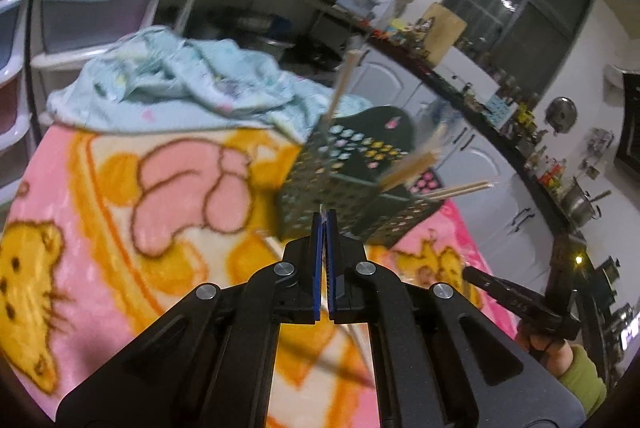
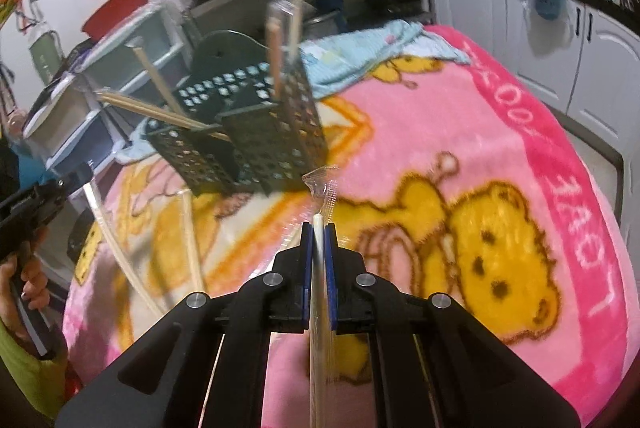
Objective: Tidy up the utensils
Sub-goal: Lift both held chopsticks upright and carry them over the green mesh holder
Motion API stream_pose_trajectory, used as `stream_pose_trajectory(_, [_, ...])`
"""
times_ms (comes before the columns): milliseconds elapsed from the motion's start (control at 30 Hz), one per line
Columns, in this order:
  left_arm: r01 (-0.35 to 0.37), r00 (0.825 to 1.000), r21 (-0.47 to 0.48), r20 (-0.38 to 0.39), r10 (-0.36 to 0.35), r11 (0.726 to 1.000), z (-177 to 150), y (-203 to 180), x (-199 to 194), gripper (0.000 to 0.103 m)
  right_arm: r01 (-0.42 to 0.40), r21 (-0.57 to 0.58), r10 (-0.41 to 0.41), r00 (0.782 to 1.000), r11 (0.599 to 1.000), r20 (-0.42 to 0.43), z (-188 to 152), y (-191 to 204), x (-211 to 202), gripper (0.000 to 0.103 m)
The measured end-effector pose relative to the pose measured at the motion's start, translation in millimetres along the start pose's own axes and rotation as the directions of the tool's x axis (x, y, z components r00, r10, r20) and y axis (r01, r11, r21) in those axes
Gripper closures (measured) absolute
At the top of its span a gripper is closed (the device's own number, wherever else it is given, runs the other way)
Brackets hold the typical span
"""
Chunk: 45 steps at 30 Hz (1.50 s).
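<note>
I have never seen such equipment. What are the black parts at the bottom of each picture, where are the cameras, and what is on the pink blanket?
No robot here: a person holds a two-finger tool in each hand, and a fisheye camera on each tool looks along its fingers. One picture comes from the left tool, the other from the right tool.

On the pink cartoon blanket stands a dark perforated utensil holder with wooden chopsticks sticking out. A light blue cloth lies behind it, and more sticks lie on the blanket.

The right tool is shut on a pale stick in clear wrapping. The left tool is shut; a scrap of clear wrapping seems pinched at its tip.
</note>
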<state>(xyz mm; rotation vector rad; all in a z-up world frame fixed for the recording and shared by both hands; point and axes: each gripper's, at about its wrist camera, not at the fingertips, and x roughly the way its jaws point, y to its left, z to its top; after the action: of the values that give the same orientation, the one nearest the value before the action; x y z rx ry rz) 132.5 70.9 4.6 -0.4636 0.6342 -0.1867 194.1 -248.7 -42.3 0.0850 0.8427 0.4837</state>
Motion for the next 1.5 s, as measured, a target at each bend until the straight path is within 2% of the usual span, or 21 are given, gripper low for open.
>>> stream_pose_trajectory(233, [0.077, 0.997, 0.070, -0.003, -0.077, 0.995, 6.1, -37.0, -0.6, 0.103, -0.042, -0.079, 0.047, 0.998, 0.996, 0.053, 7.2, 29.6, -22.6, 0.097])
stream_pose_trajectory(567, [0.141, 0.990, 0.131, -0.003, -0.142, 0.981, 15.2, -69.6, 0.0, 0.103, -0.068, -0.177, 0.092, 0.986, 0.982, 0.136, 15.7, 62.6, -53.7, 0.097])
stream_pose_trajectory(800, [0.177, 0.983, 0.173, 0.011, -0.182, 0.969, 26.9, -92.9, -3.9, 0.103, -0.067, -0.200, 0.104, 0.977, 0.978, 0.184, 22.3, 71.4, -65.6, 0.097])
stream_pose_trajectory(1233, [0.216, 0.970, 0.240, 0.055, -0.236, 0.946, 56.3, -131.7, -12.2, 0.103, -0.032, -0.229, 0.108, 0.937, 0.973, 0.331, 54.8, 79.2, -96.7, 0.097])
stream_pose_trajectory(1500, [0.218, 0.962, 0.293, 0.096, -0.255, 0.931, 76.0, -158.4, -16.3, 0.103, -0.024, -0.227, 0.113, 0.914, 0.974, 0.389, 76.4, 78.5, -108.7, 0.097])
